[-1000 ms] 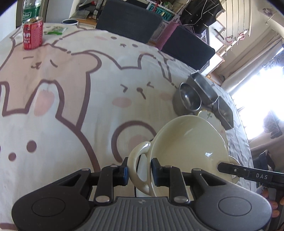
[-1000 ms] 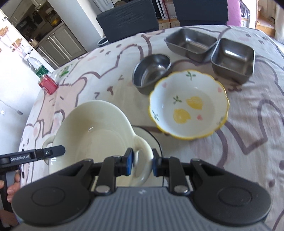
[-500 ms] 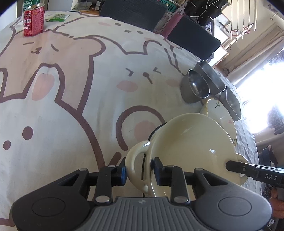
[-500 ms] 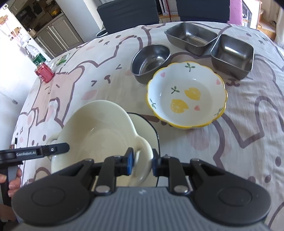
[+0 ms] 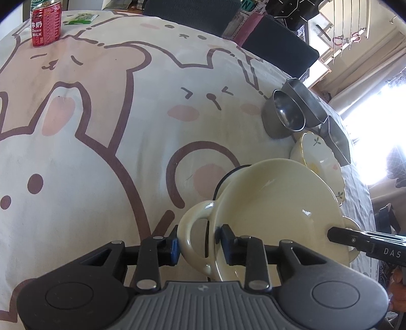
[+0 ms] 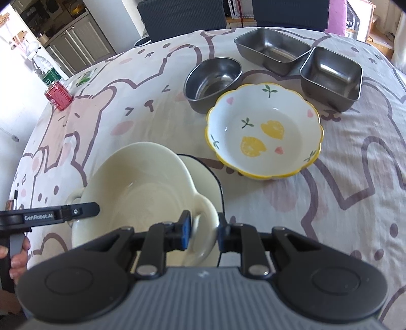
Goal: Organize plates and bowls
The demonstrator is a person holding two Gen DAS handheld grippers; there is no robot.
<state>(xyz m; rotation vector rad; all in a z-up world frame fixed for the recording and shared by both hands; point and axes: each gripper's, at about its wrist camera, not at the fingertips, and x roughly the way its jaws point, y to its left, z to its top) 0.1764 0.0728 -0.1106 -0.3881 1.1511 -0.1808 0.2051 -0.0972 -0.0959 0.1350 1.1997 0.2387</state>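
Setting: dining room, worktop [image 6: 342,203] under a cartoon-bear cloth, dark chairs beyond.
Left hand-held gripper [image 5: 199,247]: clenched on one loop handle of the cream bowl [image 5: 276,203].
Right hand-held gripper [image 6: 203,231]: clamped on the opposite handle.
Change: over the last second the bowl has been carried forward, raised, now partly over the dark-rimmed plate [image 6: 203,175]; likely a stacking step.
Cream bowl: empty, held off the cloth.
Floral bowl [image 6: 264,134]: empty, just beside the plate.
Steel bowl [image 6: 213,81]: empty.
Steel trays [image 6: 274,48]: both empty, behind.
Red can [image 5: 45,24]: far corner.
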